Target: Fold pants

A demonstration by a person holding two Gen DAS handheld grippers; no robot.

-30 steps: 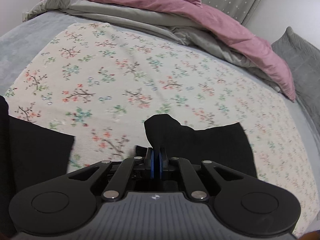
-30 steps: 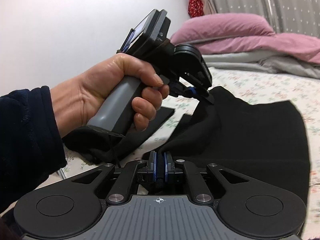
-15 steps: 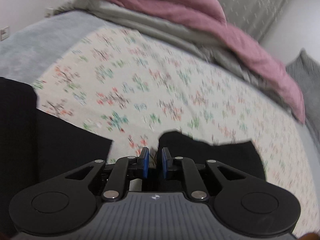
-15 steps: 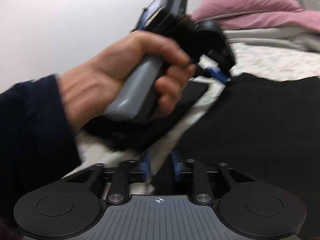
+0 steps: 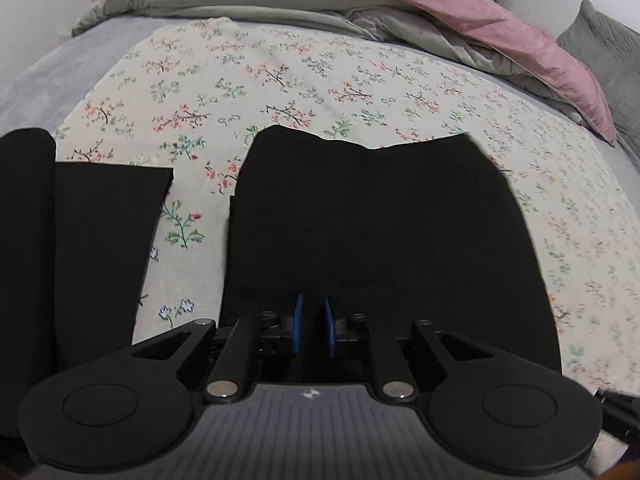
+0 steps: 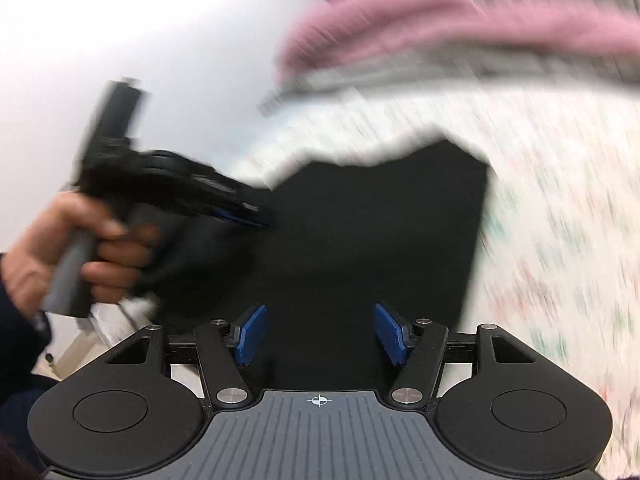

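Black pants (image 5: 380, 220) lie flat on a floral sheet (image 5: 280, 80), folded into a broad panel, with another black part (image 5: 96, 232) at the left. My left gripper (image 5: 312, 330) hovers over the near edge of the panel, blue pads slightly apart, holding nothing. In the blurred right wrist view the pants (image 6: 380, 232) lie ahead. My right gripper (image 6: 320, 334) is wide open above them and empty. The left gripper (image 6: 240, 212) shows there in a hand at the left, over the cloth's left edge.
A pink duvet (image 5: 480, 32) and grey bedding (image 5: 248, 4) are piled at the far end of the bed. A grey pillow (image 5: 608, 56) sits at the far right. A white wall (image 6: 140, 40) stands left of the bed.
Both grippers were shut on the pants' edge a second ago. Both have opened and let the cloth drop flat. The right gripper is moving fast and pulling back.
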